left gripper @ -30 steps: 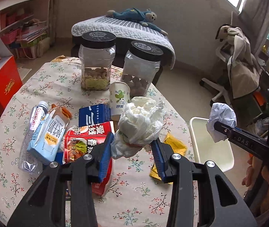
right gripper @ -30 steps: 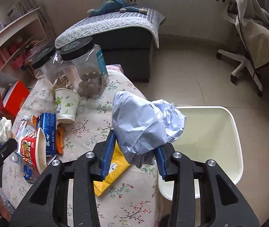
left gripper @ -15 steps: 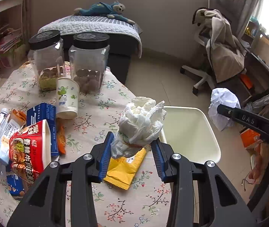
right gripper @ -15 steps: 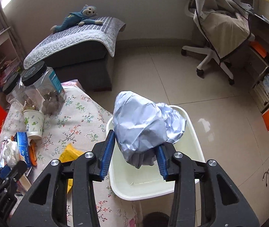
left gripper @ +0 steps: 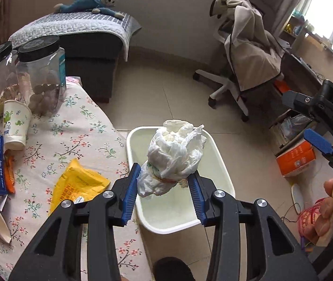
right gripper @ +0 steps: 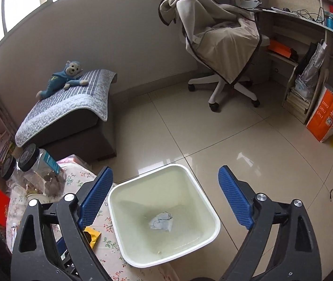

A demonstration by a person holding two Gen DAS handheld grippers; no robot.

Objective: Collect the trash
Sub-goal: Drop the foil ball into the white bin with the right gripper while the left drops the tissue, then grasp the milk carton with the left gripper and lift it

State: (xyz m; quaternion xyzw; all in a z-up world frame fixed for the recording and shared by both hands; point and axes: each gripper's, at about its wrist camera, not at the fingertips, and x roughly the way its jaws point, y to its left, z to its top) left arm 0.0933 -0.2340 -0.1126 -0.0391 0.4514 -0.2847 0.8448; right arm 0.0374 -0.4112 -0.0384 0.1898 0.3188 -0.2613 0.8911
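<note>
Tissue wad sat pinched in your left claw, held over the white bin beside the worktop. Your right claw hung above that bin with its jaws spread wide and nothing between them. You had a grey crumpled paper ball lying on the bin's floor. On the worktop, a yellow wrapper lay near the edge.

R gripper has let go: jaws now wide apart, and the crumpled grey-blue paper wad lies at the bottom of the white plastic bin. L gripper w/ crumpled white plastic bag swung from table to, apparently, over the bin.
</note>
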